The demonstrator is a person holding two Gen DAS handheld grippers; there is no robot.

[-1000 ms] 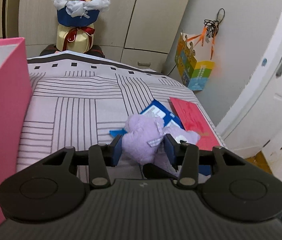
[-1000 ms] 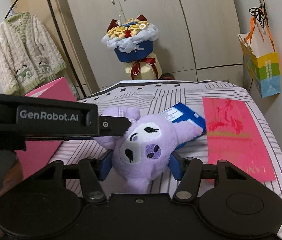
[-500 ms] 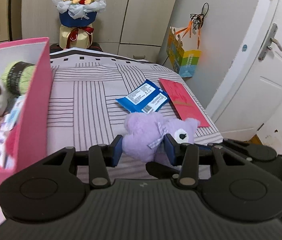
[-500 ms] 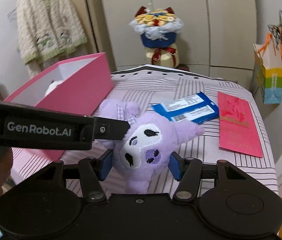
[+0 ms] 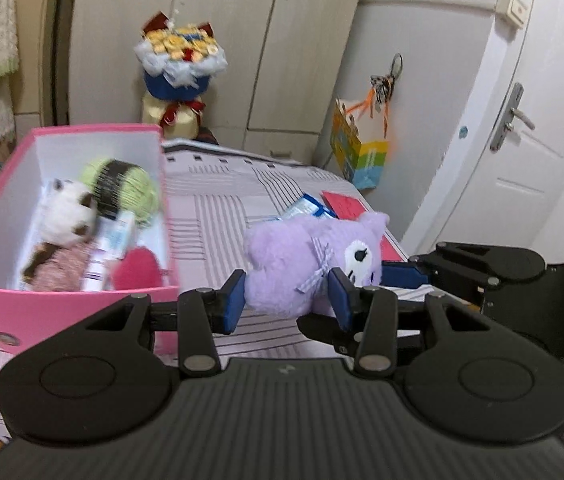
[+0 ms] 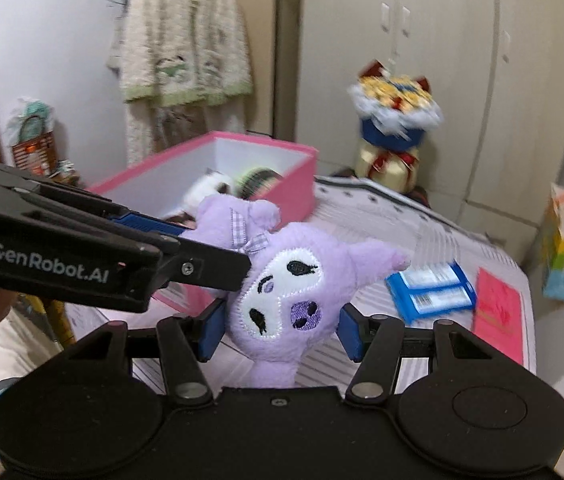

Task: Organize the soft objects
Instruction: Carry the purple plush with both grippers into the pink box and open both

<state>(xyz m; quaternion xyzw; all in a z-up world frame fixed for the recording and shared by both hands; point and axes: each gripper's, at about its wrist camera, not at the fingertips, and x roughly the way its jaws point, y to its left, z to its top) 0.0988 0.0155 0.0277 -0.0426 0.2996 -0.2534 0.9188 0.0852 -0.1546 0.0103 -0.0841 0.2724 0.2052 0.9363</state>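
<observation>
A purple plush toy (image 5: 302, 264) with a white face hangs above the striped bed, held from two sides. My left gripper (image 5: 288, 300) is shut on its body, my right gripper (image 6: 279, 330) is shut on its head (image 6: 282, 292). In the right wrist view my left gripper reaches in from the left and clamps the plush's body (image 6: 217, 220). The open pink box (image 5: 61, 136) stands to the left on the bed and holds a white plush (image 5: 67, 212), a green yarn ball (image 5: 121, 184) and other soft items.
A blue packet (image 6: 430, 292) and a red envelope (image 6: 498, 316) lie on the striped bed cover (image 5: 217, 216) to the right. A bouquet (image 5: 179, 64) stands by the wardrobe behind. A colourful bag (image 5: 358, 156) hangs by the white door.
Both grippers have lifted the purple plush off the bed and carried it left toward the pink box, whose inside now shows. The packet and envelope stayed behind.
</observation>
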